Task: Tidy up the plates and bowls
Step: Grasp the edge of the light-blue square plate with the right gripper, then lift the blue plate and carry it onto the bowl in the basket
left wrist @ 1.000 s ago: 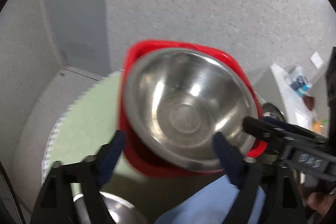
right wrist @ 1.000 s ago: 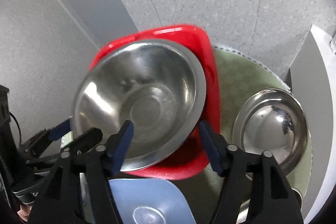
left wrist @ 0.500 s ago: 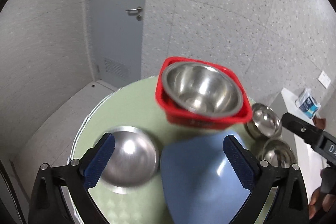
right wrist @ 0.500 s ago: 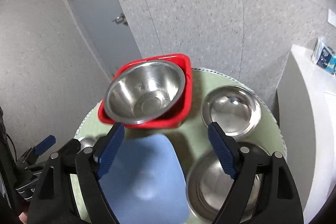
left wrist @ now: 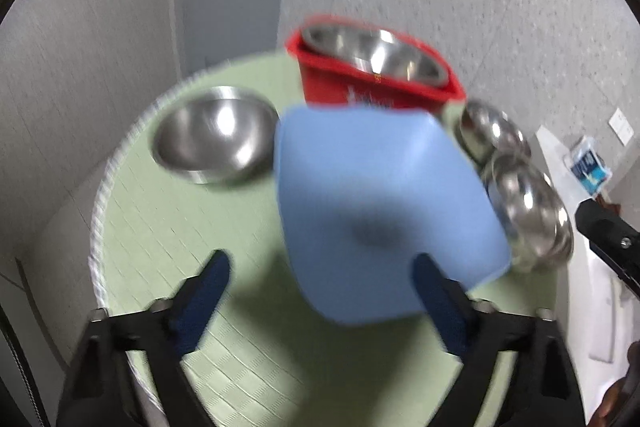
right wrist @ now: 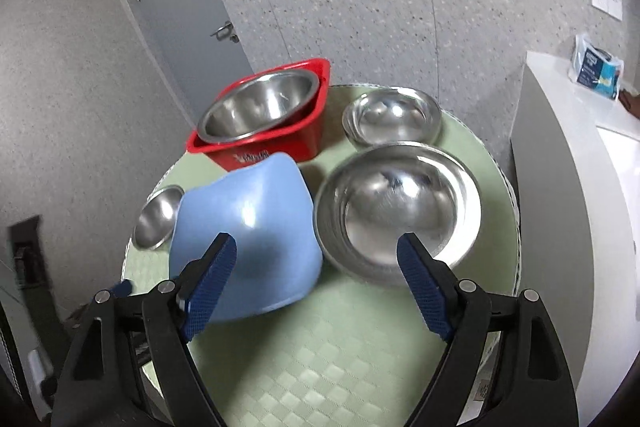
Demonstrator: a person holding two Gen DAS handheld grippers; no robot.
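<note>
Where the round bench (right wrist: 320, 359) carries its green checked cloth, six dishes stand, seen from both wrist views. At the far edge sits a red tub (right wrist: 280, 143) with a steel bowl (right wrist: 256, 111) nested inside it; the bowl's rim rises a little above the tub's wall. Just in front of the tub lies a blue dish (right wrist: 244, 239), squarish with rounded corners, tilted so that its far corner stands high. Toward the bench's left edge a small steel bowl (right wrist: 156, 217) rests upright, just beside the blue dish. On the right side two more steel pieces stand: a shallow bowl (right wrist: 392, 119) near the far edge, and nearer, a wide steel plate (right wrist: 400, 215) with a broad flat rim, close against the blue dish. Whether plate and dish touch cannot be told.

The right gripper (right wrist: 316, 267) hangs above the near part of the bench, its blue-padded fingers (right wrist: 210, 279) spread wide and holding nothing; the left pad overlaps the blue dish in view. The left gripper (left wrist: 320, 291) is likewise spread wide and empty, over the near edge, its view blurred. A white counter (right wrist: 580, 155) stands right of the bench, with a blue and white packet (right wrist: 596, 67) on it. Behind, a grey door (right wrist: 172, 7) shows in a speckled wall.
</note>
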